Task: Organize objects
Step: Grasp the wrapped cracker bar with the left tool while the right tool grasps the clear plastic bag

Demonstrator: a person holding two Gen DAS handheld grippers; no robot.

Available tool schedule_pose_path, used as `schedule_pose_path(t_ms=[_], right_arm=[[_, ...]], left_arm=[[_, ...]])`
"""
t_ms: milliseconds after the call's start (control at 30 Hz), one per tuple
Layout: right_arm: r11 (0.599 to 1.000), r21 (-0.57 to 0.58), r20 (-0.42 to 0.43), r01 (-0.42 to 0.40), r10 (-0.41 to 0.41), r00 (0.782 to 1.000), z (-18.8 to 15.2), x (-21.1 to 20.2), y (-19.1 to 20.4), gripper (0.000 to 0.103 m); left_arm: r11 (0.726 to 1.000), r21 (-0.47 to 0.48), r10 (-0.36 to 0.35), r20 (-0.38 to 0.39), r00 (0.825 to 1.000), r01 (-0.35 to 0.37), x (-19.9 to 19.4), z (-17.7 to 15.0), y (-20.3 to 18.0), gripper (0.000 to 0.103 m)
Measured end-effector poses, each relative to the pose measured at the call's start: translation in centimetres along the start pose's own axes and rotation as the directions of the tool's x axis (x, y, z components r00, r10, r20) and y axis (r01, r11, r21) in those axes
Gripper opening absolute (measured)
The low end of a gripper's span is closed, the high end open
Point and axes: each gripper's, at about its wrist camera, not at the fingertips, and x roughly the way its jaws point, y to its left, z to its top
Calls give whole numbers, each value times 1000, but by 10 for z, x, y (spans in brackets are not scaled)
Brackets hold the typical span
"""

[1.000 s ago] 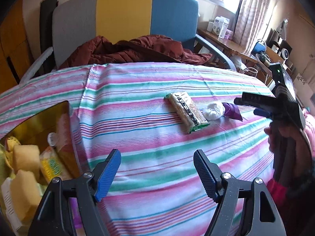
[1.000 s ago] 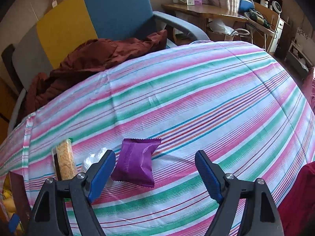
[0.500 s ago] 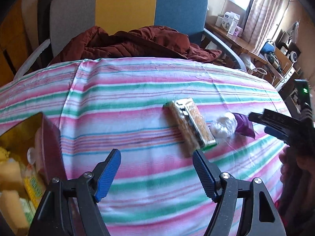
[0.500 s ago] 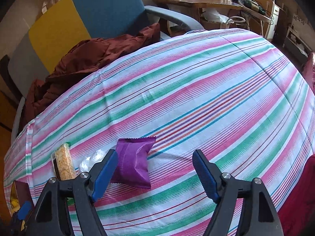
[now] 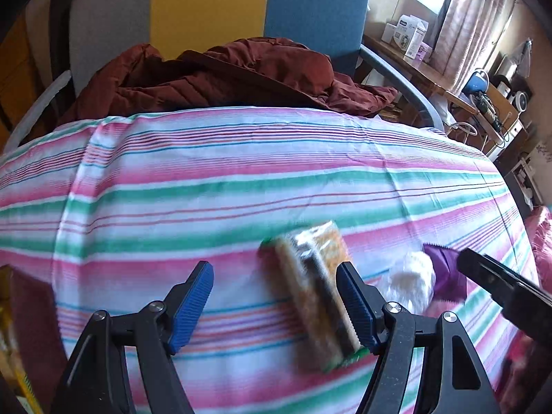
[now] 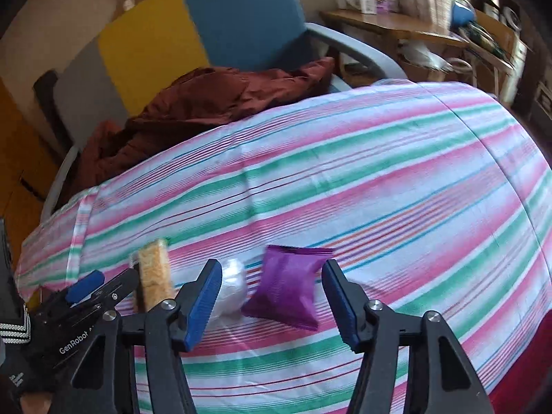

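Observation:
A long cracker packet (image 5: 315, 293) with green ends lies on the striped tablecloth (image 5: 241, 179). My left gripper (image 5: 276, 305) is open, and the packet lies just inside its right finger. To the packet's right sit a white wrapped ball (image 5: 412, 281) and a purple snack packet (image 5: 445, 272). In the right wrist view my right gripper (image 6: 272, 303) is open around the purple packet (image 6: 289, 286), with the white ball (image 6: 233, 288) at its left finger and the cracker packet (image 6: 155, 272) further left. Neither gripper holds anything.
A gold box (image 5: 13, 338) with snacks sits at the table's left edge. A chair (image 5: 214, 7) with a dark red jacket (image 5: 224, 76) stands behind the table. A cluttered wooden desk (image 6: 407, 27) is at the back right.
Both grippers have moved forward and down toward the snacks. The cracker packet now lies by my left gripper's right finger; the purple packet now sits between my right gripper's fingers.

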Motion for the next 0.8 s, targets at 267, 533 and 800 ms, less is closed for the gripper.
schedule_pose_path(t_ms=[267, 533, 800], right_arm=[[971, 72, 57, -228, 224, 973, 8, -10, -7, 60], [955, 176, -176, -238, 268, 947, 2, 45, -8, 62], [970, 243, -42, -2, 13, 999, 11, 15, -49, 67]], left_arm=[[999, 48, 5, -22, 1000, -4, 22, 0, -13, 76], [999, 36, -39, -6, 999, 39, -4, -27, 12, 51], [998, 9, -69, -17, 997, 69, -30, -67, 29, 48]])
